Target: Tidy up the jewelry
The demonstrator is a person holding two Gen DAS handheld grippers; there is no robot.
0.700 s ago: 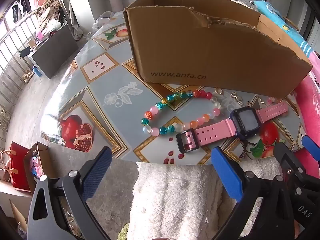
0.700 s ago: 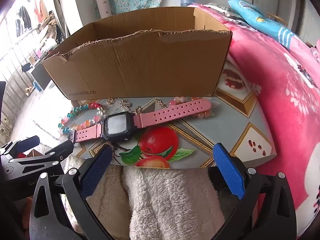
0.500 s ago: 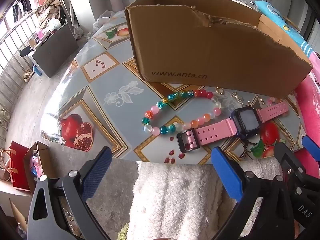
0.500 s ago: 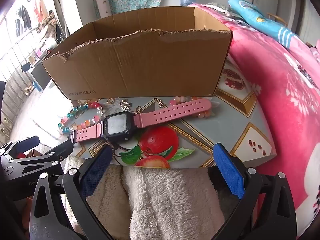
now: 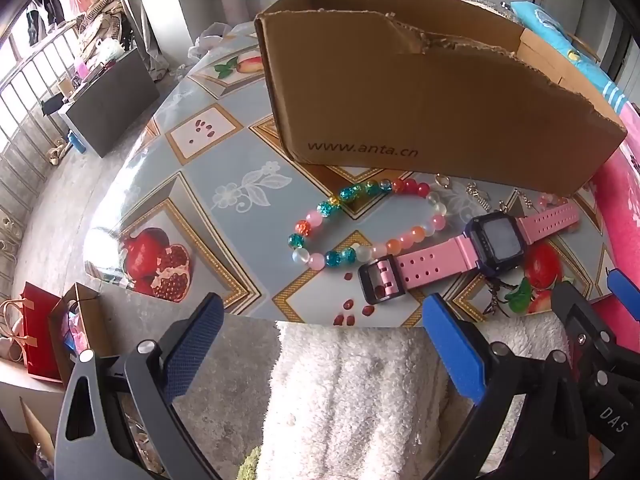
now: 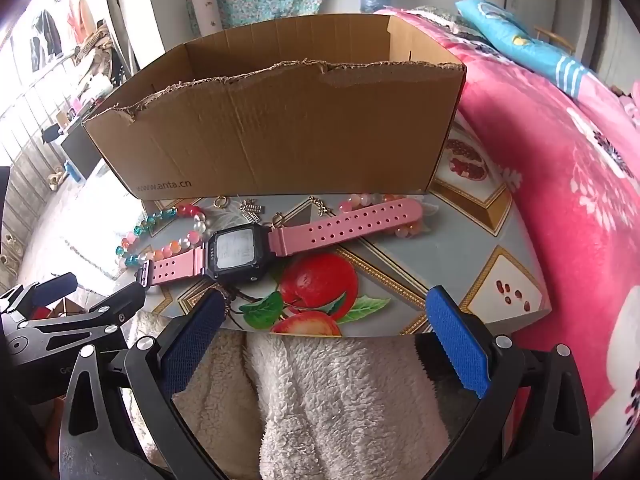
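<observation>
Nothing has shifted since a moment ago: your left gripper and right gripper hang wide open, empty, short of the pink watch and bead bracelet.

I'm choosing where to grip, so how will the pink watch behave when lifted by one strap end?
The pink watch would likely droop: its perforated strap looks like soft rubber and lies flat on the table. The dark case probably carries most of the weight, so it may swing. Its far strap overlaps a pink bead bracelet, which may drag along.
</observation>
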